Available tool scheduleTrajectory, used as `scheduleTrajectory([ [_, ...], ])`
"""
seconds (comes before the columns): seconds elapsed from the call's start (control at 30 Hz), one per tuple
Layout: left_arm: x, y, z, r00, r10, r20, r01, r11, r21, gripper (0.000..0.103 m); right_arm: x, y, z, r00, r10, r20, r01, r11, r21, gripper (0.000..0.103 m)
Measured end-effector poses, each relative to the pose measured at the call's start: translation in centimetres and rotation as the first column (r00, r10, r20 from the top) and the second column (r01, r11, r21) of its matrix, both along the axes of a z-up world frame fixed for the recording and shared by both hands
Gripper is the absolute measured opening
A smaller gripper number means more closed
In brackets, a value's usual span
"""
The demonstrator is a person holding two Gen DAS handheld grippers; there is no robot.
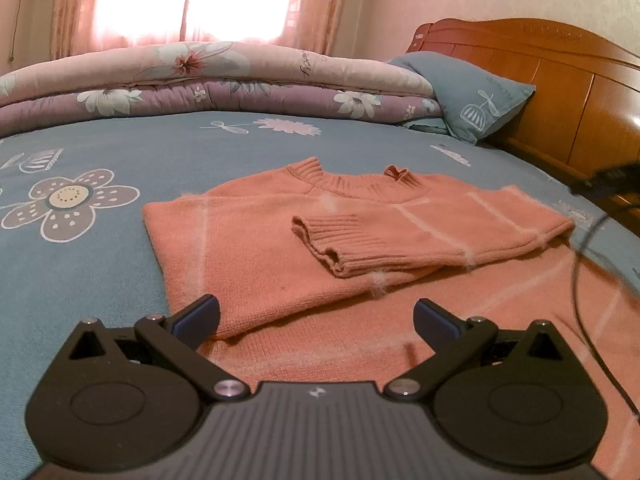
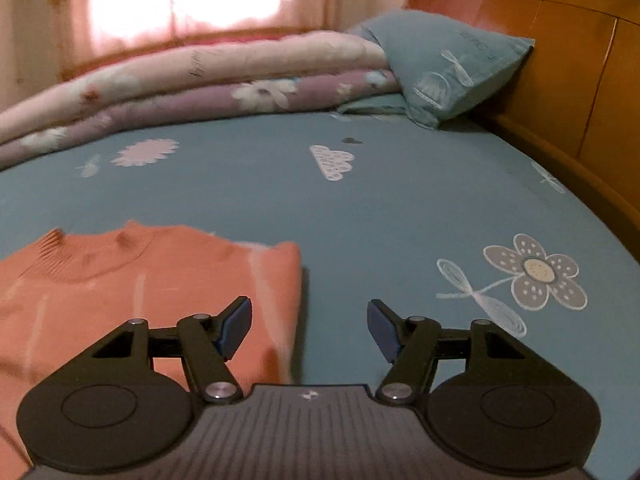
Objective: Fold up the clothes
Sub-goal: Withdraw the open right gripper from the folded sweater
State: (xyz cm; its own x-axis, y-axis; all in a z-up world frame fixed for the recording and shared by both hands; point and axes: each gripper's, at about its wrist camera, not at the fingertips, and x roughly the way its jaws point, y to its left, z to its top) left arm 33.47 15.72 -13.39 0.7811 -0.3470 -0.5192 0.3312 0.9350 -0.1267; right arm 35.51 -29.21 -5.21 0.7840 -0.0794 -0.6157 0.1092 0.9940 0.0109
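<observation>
From the left wrist camera, a salmon-pink knitted sweater with thin pale stripes (image 1: 256, 248) lies flat on a teal bedsheet printed with grey flowers and white clouds (image 1: 92, 160), its ribbed collar toward the far side. One sleeve is folded across the chest, its ribbed cuff (image 1: 332, 240) resting near the middle of the body; the left side is turned in along a straight edge, and the lower hem runs under the camera. The left gripper (image 1: 316, 320) hovers just above the near part of the sweater with its jaws spread wide — nothing between the blue pads. Behind the sweater a folded floral quilt in pink and mauve layers (image 1: 224, 80) runs along the far side of the bed, a teal pillow (image 1: 464, 92) leans at its right end against an orange-brown wooden headboard (image 1: 560, 80), and a curtained window (image 1: 192, 0) glows above. A thin black cable (image 1: 576, 264) hangs across the right edge of the garment. From the right wrist camera, somewhat blurred, the sweater's folded right edge (image 2: 280, 280) sits at lower left, with bare sheet beyond it. The right gripper (image 2: 310, 324) is unclenched and empty — its left finger over the knit, its right finger over the sheet. The quilt, pillow and headboard lie well apart at the back.
</observation>
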Motion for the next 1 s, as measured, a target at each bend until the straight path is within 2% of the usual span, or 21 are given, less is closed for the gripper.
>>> scheduleTrajectory([
  [0.1,0.0,-0.4,0.0,1.000,0.002,0.001,-0.002,1.000,0.023,0.103,-3.3,0.2,-1.8,0.997,0.081,0.002,-0.081,0.996,-0.039,0.073],
  [0.23,-0.1,-0.9,-0.1,1.000,0.005,0.001,-0.005,0.998,0.059,0.103,-2.7,1.1,-4.9,0.990,0.128,-0.054,-0.133,0.986,-0.103,0.073],
  [0.33,-0.1,-1.0,-0.1,1.000,0.006,0.001,-0.006,0.998,0.070,0.103,-0.9,1.5,-5.5,0.994,0.101,-0.048,-0.104,0.991,-0.078,0.073],
  [0.43,0.0,-1.1,0.1,1.000,0.005,0.000,-0.005,0.998,0.070,0.103,-0.5,1.5,-5.3,1.000,0.021,0.012,-0.019,0.995,-0.093,0.073],
  [0.53,0.0,-1.2,0.0,1.000,0.006,0.001,-0.006,0.997,0.075,0.103,-0.6,1.8,-5.7,1.000,-0.009,0.011,0.010,0.985,-0.174,0.074],
  [0.63,0.0,-1.2,0.1,1.000,0.006,0.002,-0.006,0.997,0.077,0.103,-0.4,2.3,-6.3,0.999,-0.031,0.013,0.033,0.960,-0.277,0.081],
  [0.73,0.1,-1.2,0.1,1.000,0.006,0.002,-0.006,0.997,0.074,0.103,-0.2,1.9,-6.6,0.998,-0.061,-0.011,0.056,0.970,-0.237,0.081],
  [0.83,0.0,-1.0,0.0,1.000,0.006,0.002,-0.006,0.997,0.071,0.103,-0.8,1.8,-5.5,0.999,-0.034,-0.033,0.024,0.968,-0.251,0.080],
  [0.9,0.0,-1.0,0.0,1.000,0.005,0.002,-0.006,0.998,0.069,0.103,-2.0,1.8,-4.2,1.000,-0.016,0.000,0.016,0.961,-0.276,0.062],
  [0.93,0.0,-1.0,0.0,1.000,0.006,0.002,-0.006,0.997,0.070,0.103,-2.4,1.7,-3.5,1.000,-0.020,0.021,0.025,0.965,-0.261,0.040],
  [0.97,0.0,-0.9,0.0,1.000,0.006,0.002,-0.006,0.997,0.073,0.103,-2.8,1.4,-2.8,0.999,-0.020,0.045,0.030,0.971,-0.235,0.027],
  [1.0,0.0,-0.8,0.0,1.000,0.006,0.002,-0.006,0.997,0.076,0.103,-3.0,1.1,-2.3,0.998,-0.005,0.069,0.017,0.984,-0.178,0.025],
])
